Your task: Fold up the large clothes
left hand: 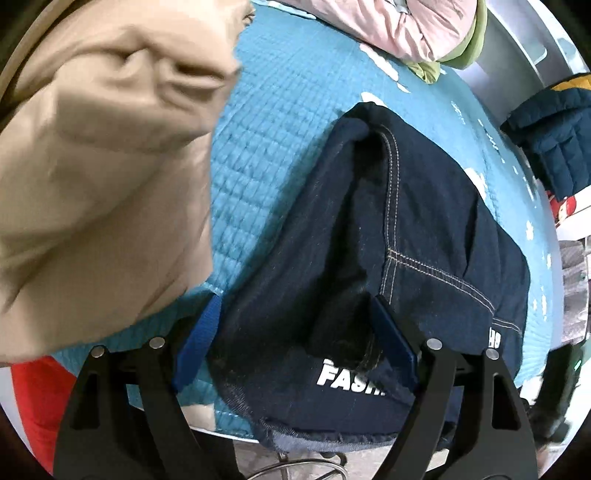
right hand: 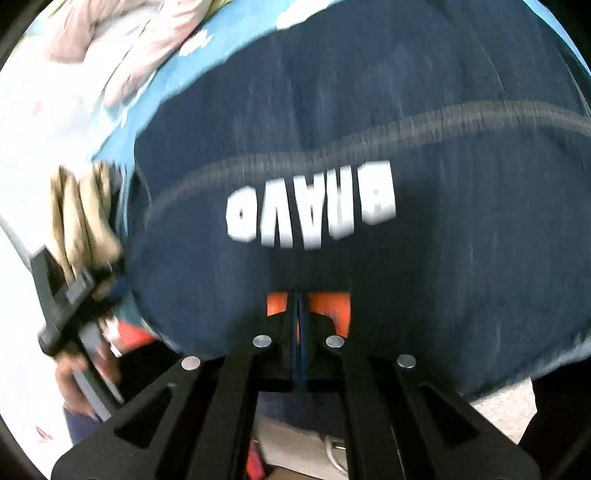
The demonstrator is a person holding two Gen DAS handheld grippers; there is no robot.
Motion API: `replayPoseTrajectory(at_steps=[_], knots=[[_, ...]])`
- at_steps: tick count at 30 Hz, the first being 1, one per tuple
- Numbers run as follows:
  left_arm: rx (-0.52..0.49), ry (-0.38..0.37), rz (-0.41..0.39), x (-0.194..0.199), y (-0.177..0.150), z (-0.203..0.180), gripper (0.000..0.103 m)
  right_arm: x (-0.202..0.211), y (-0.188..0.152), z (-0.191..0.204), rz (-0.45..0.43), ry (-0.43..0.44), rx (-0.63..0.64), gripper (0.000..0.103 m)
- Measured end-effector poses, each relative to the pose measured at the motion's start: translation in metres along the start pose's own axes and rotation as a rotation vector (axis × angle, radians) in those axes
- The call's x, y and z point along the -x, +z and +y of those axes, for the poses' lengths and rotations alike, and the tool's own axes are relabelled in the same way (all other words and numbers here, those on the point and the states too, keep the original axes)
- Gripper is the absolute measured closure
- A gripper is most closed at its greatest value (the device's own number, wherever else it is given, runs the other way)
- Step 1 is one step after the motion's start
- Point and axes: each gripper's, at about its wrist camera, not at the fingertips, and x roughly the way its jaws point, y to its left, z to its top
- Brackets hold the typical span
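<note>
A dark blue denim garment (left hand: 413,236) with white lettering lies folded on the blue quilted bed cover (left hand: 280,122). My left gripper (left hand: 295,343) is open, its blue pads on either side of the garment's near edge. In the right wrist view the same garment (right hand: 369,140), printed "BRAVO", fills the frame and is blurred. My right gripper (right hand: 298,317) is shut on the garment's near edge. The left gripper (right hand: 70,295) shows at the left of that view, beside a beige cloth (right hand: 81,214).
A beige garment (left hand: 103,177) hangs close to the left camera. A pink padded jacket (left hand: 406,26) and a green cloth (left hand: 428,70) lie at the far side of the bed. A navy padded jacket (left hand: 554,136) is at the right. Something red (left hand: 37,398) is at the lower left.
</note>
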Motion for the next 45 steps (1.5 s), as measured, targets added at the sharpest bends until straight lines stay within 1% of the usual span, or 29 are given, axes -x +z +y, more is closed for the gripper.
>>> replayPoseTrajectory(at_steps=[2,5,9,11,12,15,16,18,19,21,23,24,25,26,27,28,29,30,31,32,34,35,38,41,42,45], knots=[[0.004,-0.008,0.008,-0.001,-0.001,0.002,0.021,-0.006,0.002,-0.010,-0.002,0.045,-0.038,0.103],[-0.002,-0.003,0.019,-0.002,-0.001,0.002,0.021,-0.006,0.007,-0.014,0.021,0.066,-0.047,0.103],[0.002,0.002,0.038,-0.005,0.003,0.001,0.020,-0.004,0.005,-0.015,0.012,0.096,-0.050,0.103],[0.026,0.003,0.038,-0.003,0.002,0.003,0.020,-0.001,0.004,-0.019,0.010,0.112,-0.058,0.103],[0.030,0.011,0.031,-0.001,0.001,0.003,0.020,-0.002,0.004,-0.017,0.010,0.123,-0.058,0.100],[0.014,0.012,0.021,0.005,-0.006,0.000,0.018,0.000,0.004,-0.017,0.009,0.127,-0.061,0.100],[0.024,-0.002,0.040,0.001,-0.009,0.004,0.018,0.000,0.005,-0.017,0.009,0.130,-0.068,0.100],[0.056,-0.044,0.038,0.000,-0.011,0.012,0.017,0.000,0.005,-0.017,0.008,0.133,-0.074,0.100],[0.062,-0.051,0.039,0.001,-0.011,0.013,0.017,0.000,0.004,-0.017,0.008,0.133,-0.071,0.100],[0.057,-0.039,0.046,0.001,-0.010,0.011,0.017,0.001,0.004,-0.018,0.007,0.137,-0.072,0.100],[0.040,-0.020,0.044,-0.001,-0.010,0.008,0.018,0.003,0.004,-0.017,0.006,0.143,-0.072,0.098],[0.048,-0.022,0.039,-0.001,-0.011,0.008,0.018,0.004,0.003,-0.016,0.000,0.145,-0.069,0.095],[0.058,-0.028,0.036,-0.001,-0.012,0.010,0.019,0.007,0.002,-0.015,-0.009,0.149,-0.064,0.089],[0.072,-0.034,0.028,0.001,-0.012,0.013,0.023,0.010,0.001,-0.013,-0.015,0.153,-0.054,0.084],[0.085,-0.031,0.023,0.003,-0.013,0.015,0.027,0.013,0.000,-0.007,-0.025,0.147,-0.024,0.073],[0.093,-0.025,0.021,0.004,-0.013,0.017,0.034,0.016,-0.002,-0.003,-0.036,0.140,-0.003,0.064],[0.098,-0.031,0.021,0.006,-0.012,0.018,0.041,0.018,-0.003,0.002,-0.052,0.129,0.024,0.061],[0.102,-0.035,0.020,0.007,-0.012,0.020,0.045,0.022,-0.005,0.008,-0.078,0.104,0.058,0.060],[0.105,-0.036,0.022,0.009,-0.012,0.021,0.053,0.024,-0.006,0.014,-0.102,0.084,0.085,0.059],[0.107,-0.042,0.023,0.010,-0.013,0.022,0.065,0.027,-0.008,0.020,-0.125,0.066,0.118,0.059],[0.124,-0.120,0.034,0.010,-0.014,0.022,0.086,0.026,-0.011,0.028,-0.140,0.048,0.155,0.059],[0.118,-0.121,0.032,0.010,-0.016,0.022,0.089,0.025,-0.012,0.033,-0.149,0.042,0.176,0.059],[0.078,-0.133,0.025,0.018,-0.018,0.013,0.094,0.022,-0.018,0.047,-0.168,0.048,0.235,0.059],[0.050,-0.163,0.000,0.035,-0.018,0.004,0.095,0.020,-0.026,0.068,-0.185,0.081,0.319,0.056],[0.028,-0.173,-0.015,0.043,-0.016,-0.002,0.095,0.019,-0.030,0.080,-0.191,0.104,0.359,0.053],[-0.030,-0.190,-0.048,0.059,-0.011,-0.024,0.095,0.019,-0.038,0.105,-0.222,0.141,0.451,0.050]])
